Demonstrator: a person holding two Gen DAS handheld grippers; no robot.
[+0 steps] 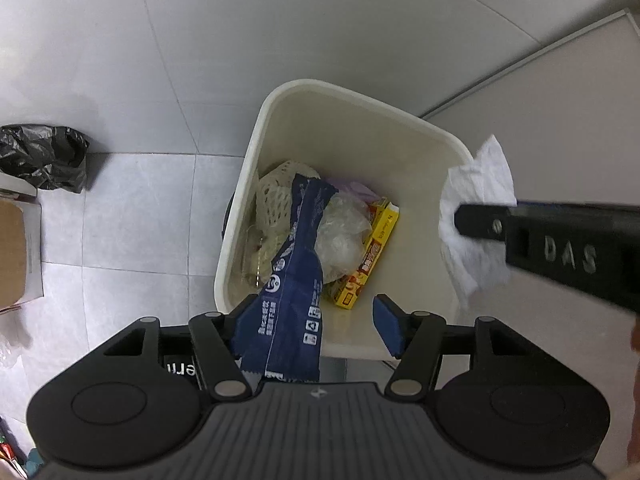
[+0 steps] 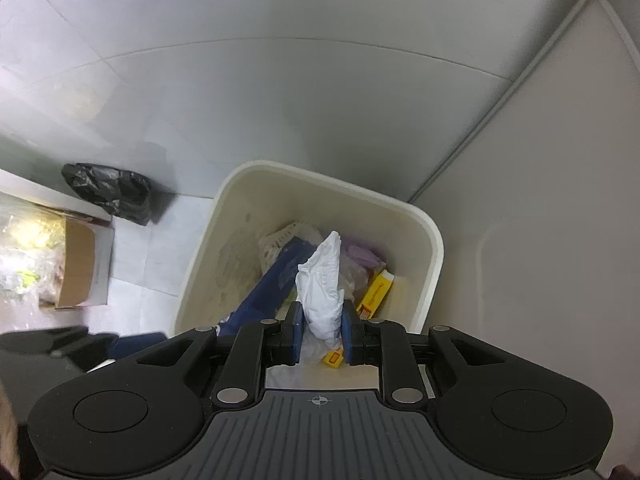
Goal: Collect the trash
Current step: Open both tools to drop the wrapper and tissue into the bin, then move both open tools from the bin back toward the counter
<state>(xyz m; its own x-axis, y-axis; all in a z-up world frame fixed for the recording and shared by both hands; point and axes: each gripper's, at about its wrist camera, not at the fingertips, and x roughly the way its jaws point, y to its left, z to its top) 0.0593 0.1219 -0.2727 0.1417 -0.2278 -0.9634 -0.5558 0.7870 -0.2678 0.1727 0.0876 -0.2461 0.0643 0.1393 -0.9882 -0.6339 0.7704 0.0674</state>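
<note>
- Over the cream bin (image 1: 280,92) we hold both grippers, pointing down into it.
- Our left gripper (image 1: 316,320) has its fingers (image 1: 386,330) spread apart. The blue wrapper (image 1: 294,280) hangs between them, lying against the left one with a clear gap to the right one, so we judge it released; whether it is still caught on that pad we cannot tell.
- Our right gripper (image 2: 320,334) has its fingers (image 2: 297,330) clenched on the white tissue (image 2: 322,284), which stands up from the pads above the bin's mouth.
- Down in the bin lie a yellow box (image 1: 370,256), a clear plastic bag (image 1: 342,232) and a pale foam net (image 1: 276,196).
- We judge the tissue very light, soft and easily crushed; it will not slip from the pads but may cling to them when they part, so a wide release well inside the rim suits it.
- We judge the wrapper light, thin and slick. It is best pinched across its flat middle, and it may catch on the rim as it drops.
- Beside the bin on the tiled floor sit a black bag (image 1: 44,156) and a cardboard box (image 2: 82,268), both well apart from our grippers.
</note>
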